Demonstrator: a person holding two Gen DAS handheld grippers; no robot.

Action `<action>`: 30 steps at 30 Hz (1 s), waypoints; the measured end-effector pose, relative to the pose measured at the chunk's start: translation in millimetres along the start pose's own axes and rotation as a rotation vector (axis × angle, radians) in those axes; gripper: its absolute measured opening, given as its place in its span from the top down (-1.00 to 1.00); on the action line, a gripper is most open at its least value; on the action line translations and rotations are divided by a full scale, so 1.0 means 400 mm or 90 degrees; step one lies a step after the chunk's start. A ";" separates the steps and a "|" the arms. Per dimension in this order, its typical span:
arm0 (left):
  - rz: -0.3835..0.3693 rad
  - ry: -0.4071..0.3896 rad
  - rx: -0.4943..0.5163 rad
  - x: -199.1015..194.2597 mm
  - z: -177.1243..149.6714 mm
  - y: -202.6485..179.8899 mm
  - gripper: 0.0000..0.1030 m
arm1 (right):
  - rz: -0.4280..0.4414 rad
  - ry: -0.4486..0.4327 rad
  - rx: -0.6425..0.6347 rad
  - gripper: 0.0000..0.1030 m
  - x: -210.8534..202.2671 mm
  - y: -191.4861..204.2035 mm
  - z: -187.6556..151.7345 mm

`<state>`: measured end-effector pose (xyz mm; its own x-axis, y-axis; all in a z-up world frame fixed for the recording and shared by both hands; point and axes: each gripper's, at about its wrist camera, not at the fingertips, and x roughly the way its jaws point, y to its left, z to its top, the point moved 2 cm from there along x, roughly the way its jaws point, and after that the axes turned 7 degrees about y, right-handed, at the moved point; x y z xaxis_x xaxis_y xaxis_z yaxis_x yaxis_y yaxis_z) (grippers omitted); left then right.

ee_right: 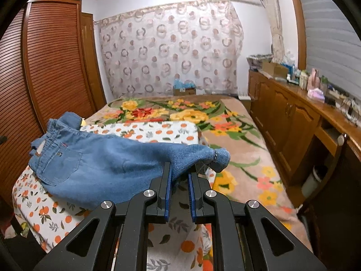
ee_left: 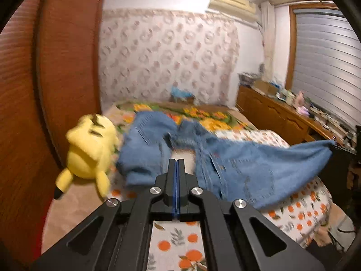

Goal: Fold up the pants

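Blue denim pants [ee_left: 237, 164] lie crumpled on the orange-print sheet [ee_left: 180, 244] of the bed, waist and back pocket toward me. My left gripper [ee_left: 177, 161] is shut and empty, just short of the pants' near edge. In the right wrist view the pants [ee_right: 108, 160] stretch from the left toward my right gripper [ee_right: 179, 169], whose fingers are shut on a bunched corner of the denim and hold it lifted off the bed.
A yellow plush toy [ee_left: 90, 149] lies at the bed's left edge beside the wooden wardrobe [ee_left: 45, 90]. A floral blanket [ee_right: 237, 140] covers the far and right part of the bed. A wooden cabinet [ee_right: 293, 122] with clutter runs along the right wall.
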<state>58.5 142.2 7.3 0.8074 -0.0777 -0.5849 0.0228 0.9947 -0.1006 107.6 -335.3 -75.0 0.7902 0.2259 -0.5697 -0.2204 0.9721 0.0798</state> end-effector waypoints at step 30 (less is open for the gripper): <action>0.002 0.050 -0.017 0.111 -0.056 -0.037 0.89 | 0.024 0.024 0.051 0.75 0.038 -0.034 -0.011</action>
<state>80.9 122.5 -35.1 0.7586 -0.0814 -0.6464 0.0048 0.9928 -0.1195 120.2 -345.4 -88.3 0.7600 0.2615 -0.5950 -0.2017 0.9652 0.1666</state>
